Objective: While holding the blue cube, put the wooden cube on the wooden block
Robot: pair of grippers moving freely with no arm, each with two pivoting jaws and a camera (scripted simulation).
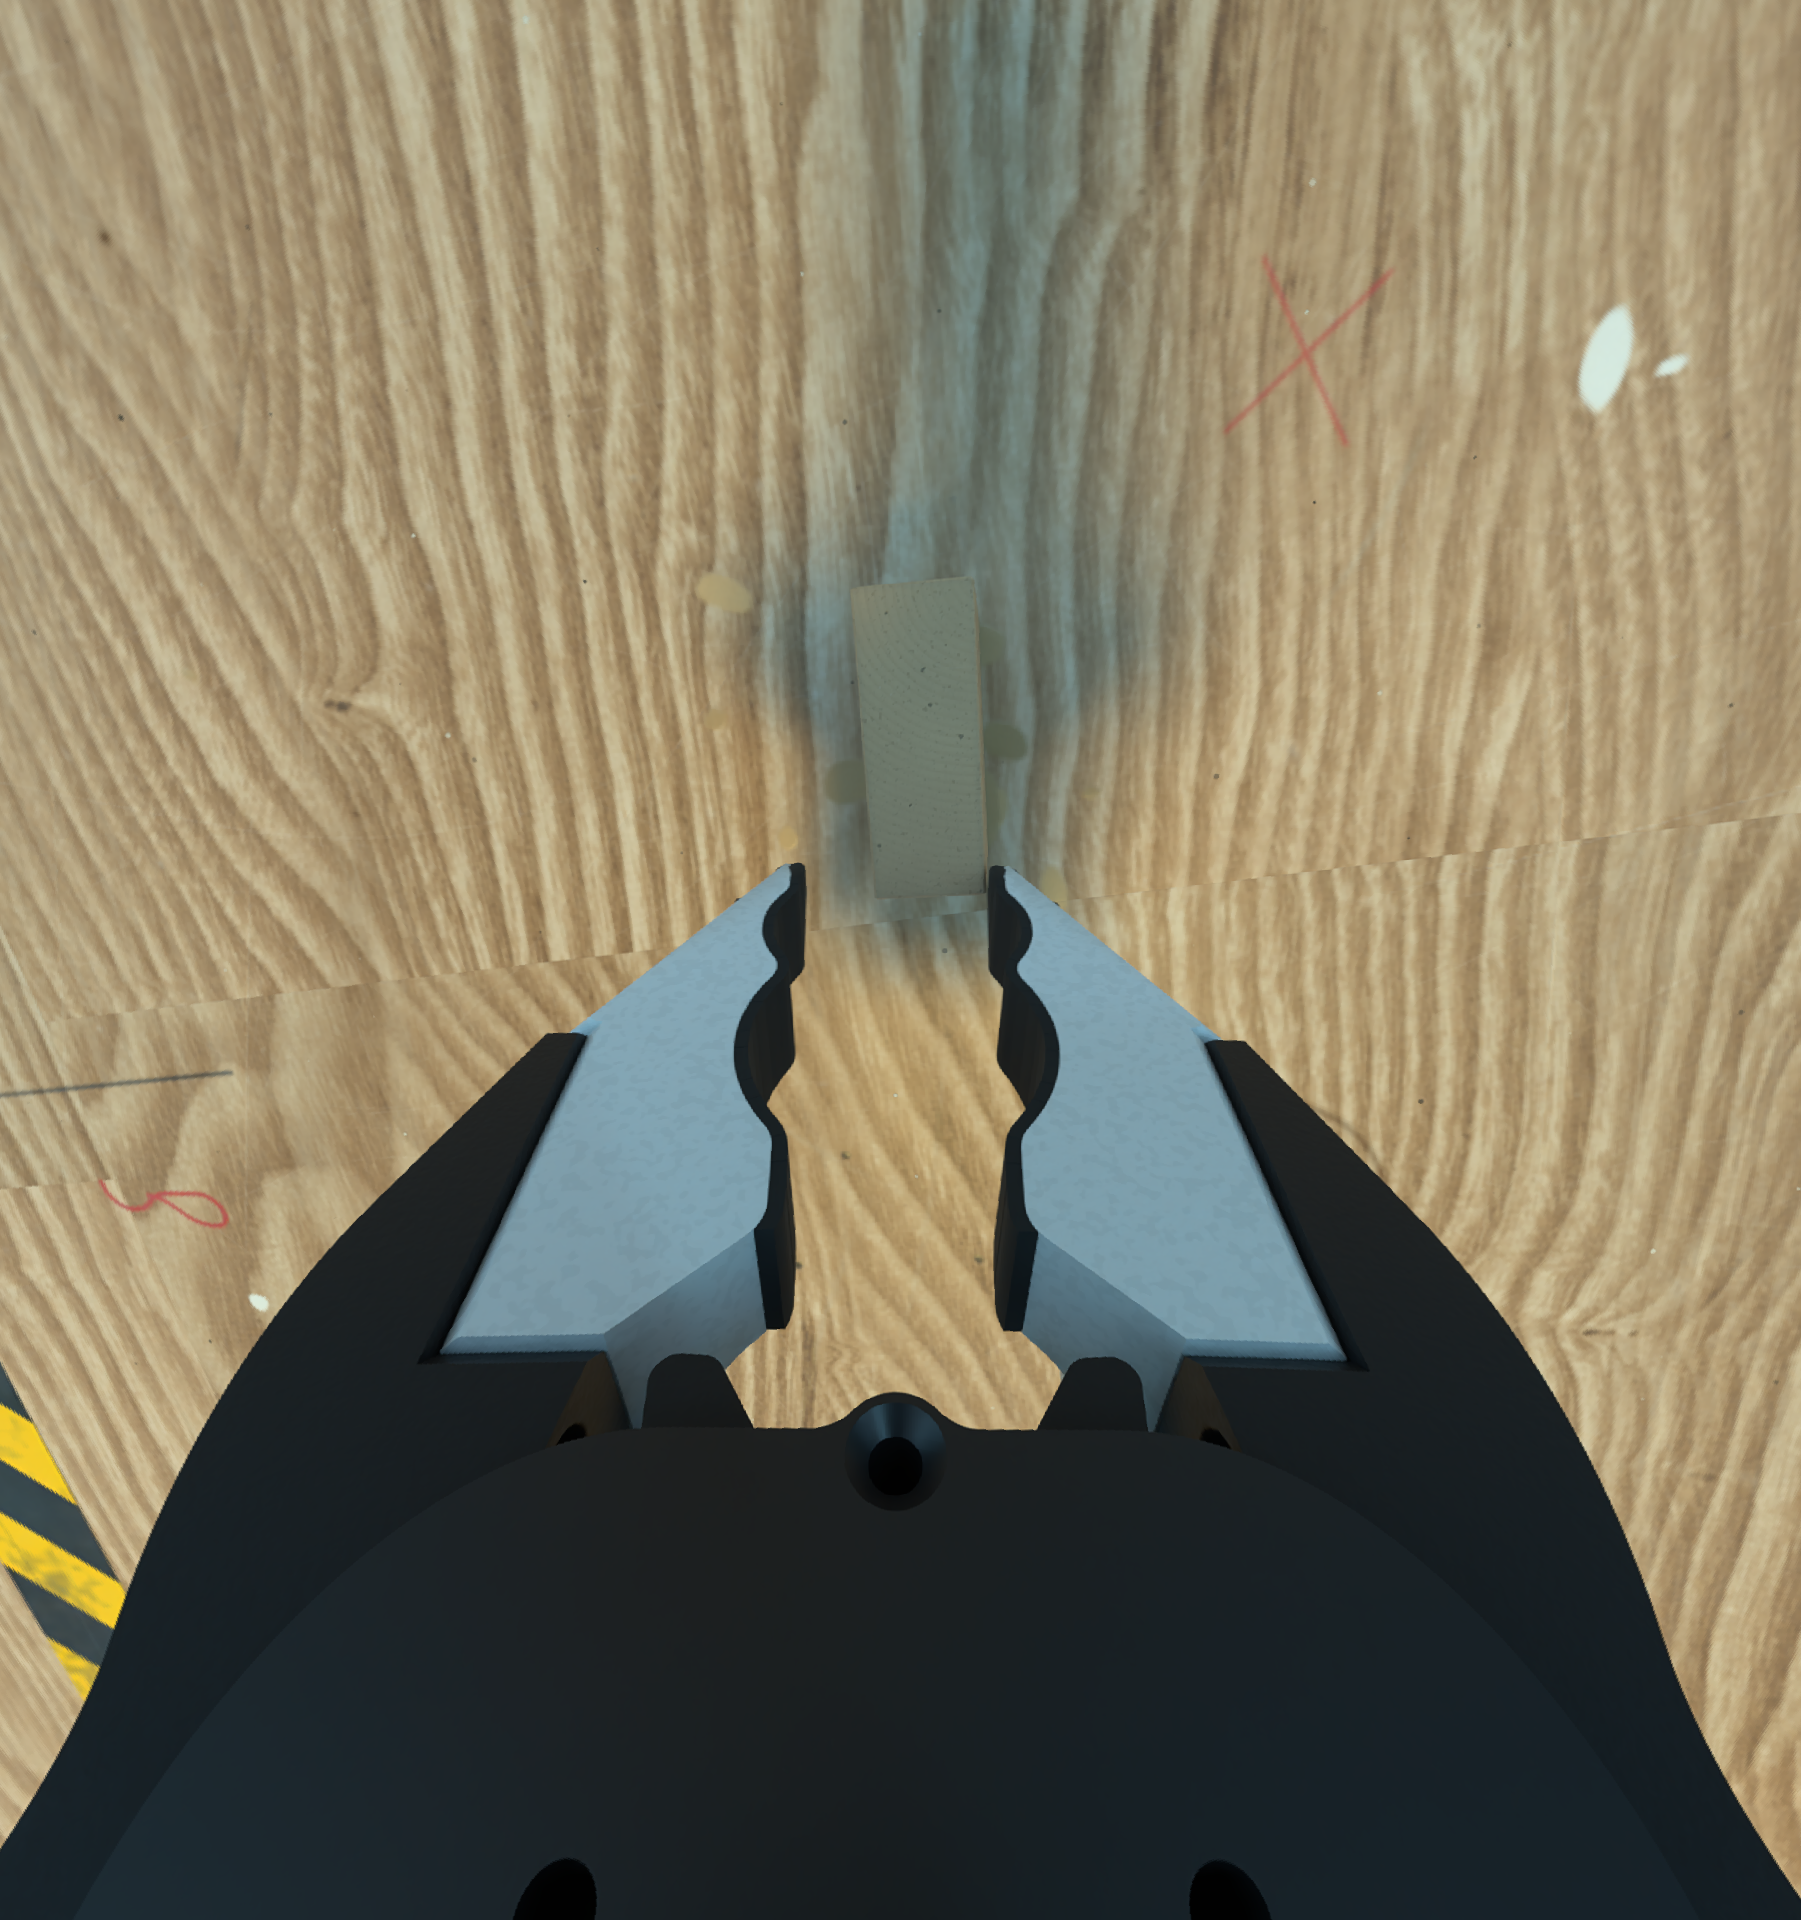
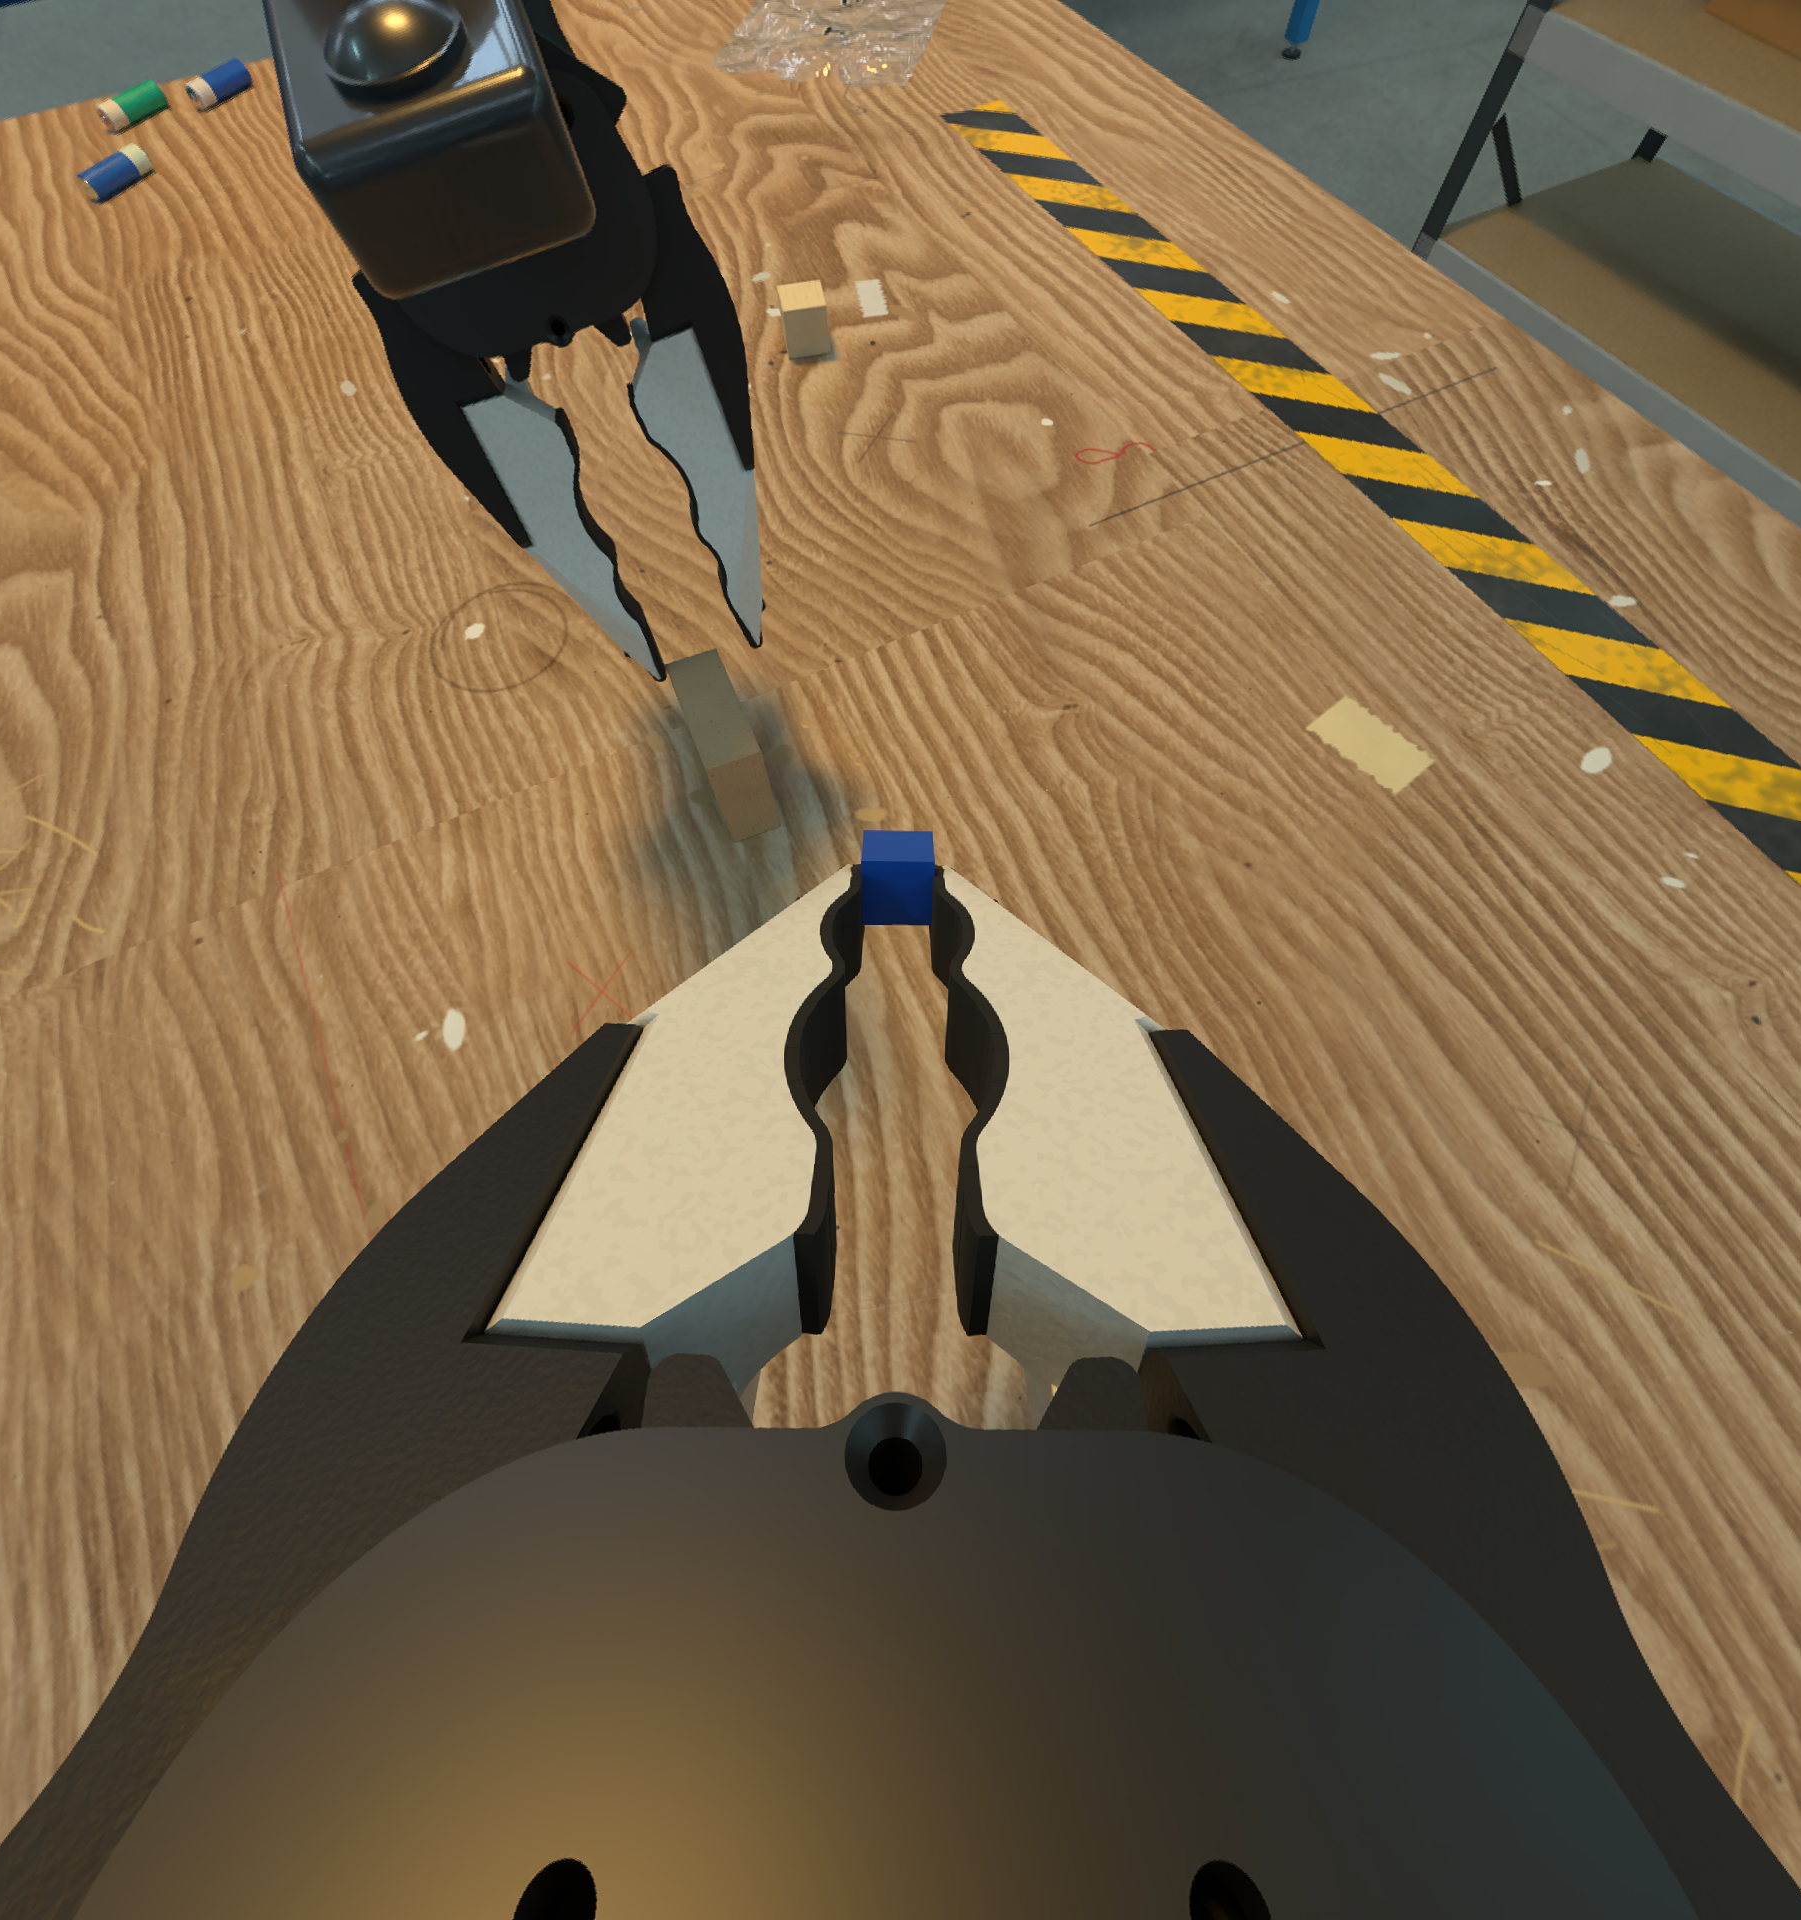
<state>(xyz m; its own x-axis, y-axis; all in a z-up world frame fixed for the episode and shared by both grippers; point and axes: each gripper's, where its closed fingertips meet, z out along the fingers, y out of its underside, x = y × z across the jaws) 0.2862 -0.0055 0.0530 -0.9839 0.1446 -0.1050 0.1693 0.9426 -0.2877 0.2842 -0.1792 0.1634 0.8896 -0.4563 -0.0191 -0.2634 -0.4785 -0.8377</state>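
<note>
The long pale wooden block (image 1: 917, 727) lies flat on the wooden table, just past my left gripper's (image 1: 896, 878) tips. My left gripper is open and empty. In the right wrist view it (image 2: 707, 652) hangs tips-down just above the far end of the block (image 2: 730, 748). My right gripper (image 2: 897, 894) is shut on the small blue cube (image 2: 897, 878), held at the fingertips just to the near right of the block. The wooden cube (image 2: 802, 317) stands on the table farther back, beyond the left gripper and apart from it.
A yellow-and-black striped tape (image 2: 1395, 457) runs along the table's right side, near its edge. Small blue and green cylinders (image 2: 132, 104) lie at the far left. A clear plastic bag (image 2: 834, 36) lies at the far edge. A beige patch (image 2: 1369, 743) is on the table.
</note>
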